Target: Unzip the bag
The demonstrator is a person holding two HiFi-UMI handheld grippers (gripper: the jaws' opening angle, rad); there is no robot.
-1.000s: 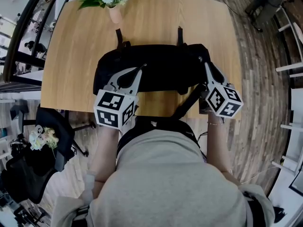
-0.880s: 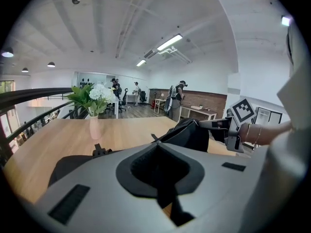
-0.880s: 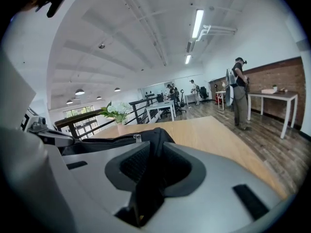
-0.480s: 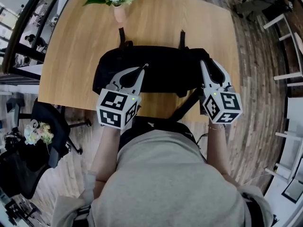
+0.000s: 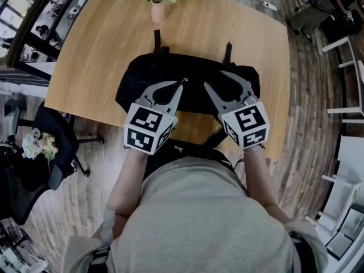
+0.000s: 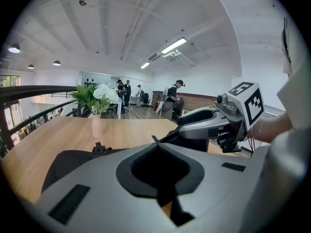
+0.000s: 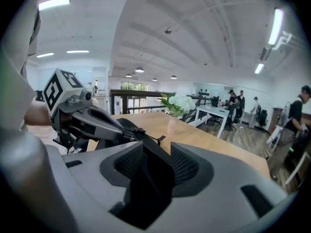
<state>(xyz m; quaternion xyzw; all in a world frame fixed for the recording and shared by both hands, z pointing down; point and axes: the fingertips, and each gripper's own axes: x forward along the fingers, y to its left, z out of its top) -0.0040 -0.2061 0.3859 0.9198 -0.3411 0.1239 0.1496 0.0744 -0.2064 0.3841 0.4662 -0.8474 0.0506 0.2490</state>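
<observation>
A black bag [image 5: 145, 81] lies across the near half of the wooden table [image 5: 96, 50]. My left gripper [image 5: 184, 81] is shut, its tips pinching the bag's top near the middle; a thin dark sliver shows at the tips [image 6: 154, 140]. The right gripper view shows those tips [image 7: 131, 129] on the black fabric [image 7: 122, 123]. My right gripper [image 5: 216, 79] hovers over the bag just right of the left one. Its jaws have just been opening and stand wide, with nothing between them [image 7: 153, 148]. The zip itself is not discernible.
A vase of white flowers [image 5: 157, 9] stands at the table's far edge. Two straps [image 5: 157, 38] stick out behind the bag and one [image 5: 219, 137] hangs off the near edge. A black chair [image 5: 54, 152] is at the left. People stand far off [image 6: 172, 93].
The right gripper has left the bag's right end, travelled left to the middle beside the left gripper, rolled, and opened its jaws. The left gripper has stayed put.
</observation>
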